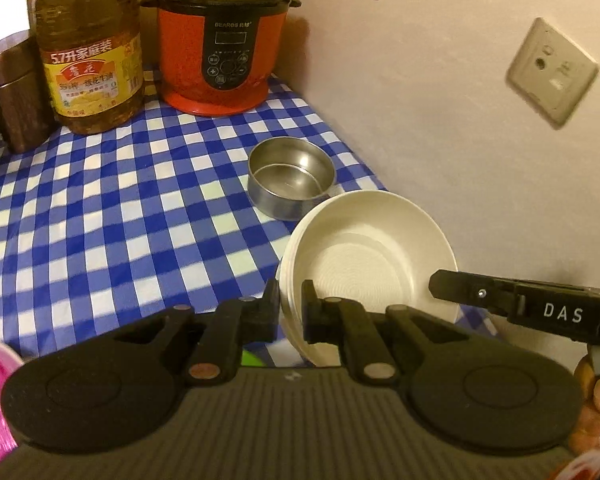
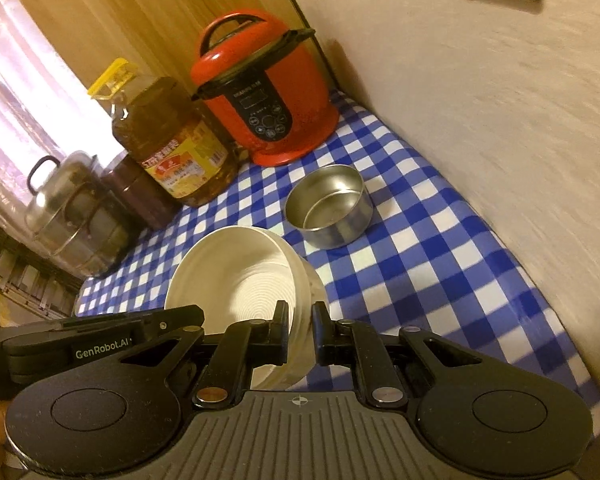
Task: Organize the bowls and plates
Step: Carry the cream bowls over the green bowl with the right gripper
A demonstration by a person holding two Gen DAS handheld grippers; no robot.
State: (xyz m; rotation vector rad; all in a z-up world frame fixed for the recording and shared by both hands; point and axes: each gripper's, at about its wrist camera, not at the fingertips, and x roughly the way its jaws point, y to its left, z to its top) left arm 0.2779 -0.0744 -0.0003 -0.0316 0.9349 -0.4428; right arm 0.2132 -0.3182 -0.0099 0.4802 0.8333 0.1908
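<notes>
My left gripper: fingers clamped on near rim of cream bowl stack. My right gripper: fingers clamped on opposite rim of same stack, which is tilted, lifted off tabletop, near wall-side edge. Steel bowl upright on checked cloth just beyond. Red cooker at far corner; oil bottle beside it along far edge.

Item one: cream bowls, a nested stack with ribbed rings inside, which I see tilted and lifted off the cloth, rim pinched on two sides.
Item two: steel bowl, shiny and straight-walled, upright on the checked cloth, at eleven o'clock from the stack, apart.
</notes>
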